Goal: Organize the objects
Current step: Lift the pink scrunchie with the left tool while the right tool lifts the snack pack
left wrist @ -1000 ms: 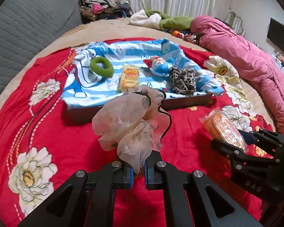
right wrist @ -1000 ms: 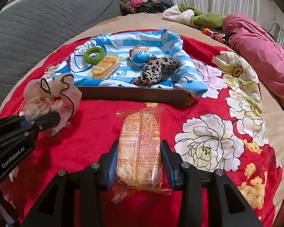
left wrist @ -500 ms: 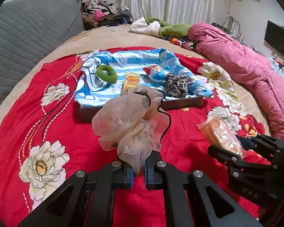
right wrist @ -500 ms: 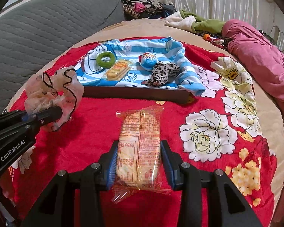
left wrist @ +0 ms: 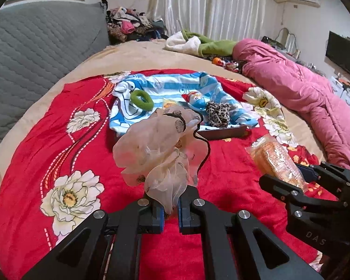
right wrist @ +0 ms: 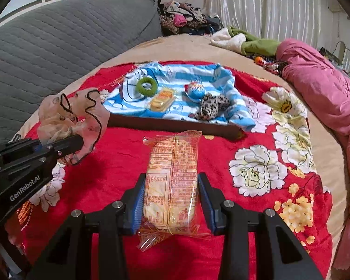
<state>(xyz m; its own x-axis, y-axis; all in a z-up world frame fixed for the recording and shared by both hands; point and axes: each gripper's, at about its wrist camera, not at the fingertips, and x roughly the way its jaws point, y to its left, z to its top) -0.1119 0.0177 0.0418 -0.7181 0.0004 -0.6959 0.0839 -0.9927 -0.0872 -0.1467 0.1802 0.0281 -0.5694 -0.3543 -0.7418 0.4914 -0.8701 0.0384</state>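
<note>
Both views are evenly and fairly brightly lit, with soft indoor light and no harsh glare. The pale curtains (left wrist: 212, 7) at the back glow white and lose some detail in their folds. Colours are saturated, and the red blanket (right wrist: 119, 168) nearly clips. Shadows are soft: a dull dark patch lies on the blanket under the sheer scrunchie (left wrist: 156, 149), and another under the snack packet (right wrist: 172, 182), whose clear wrapper shows faint sheen. Fisheye distortion bends the bed edge and the grey headboard (left wrist: 35, 46) into curves, and black vignetting fills the corners. Distant clutter looks soft and slightly smeared; the near objects are reasonably sharp.
</note>
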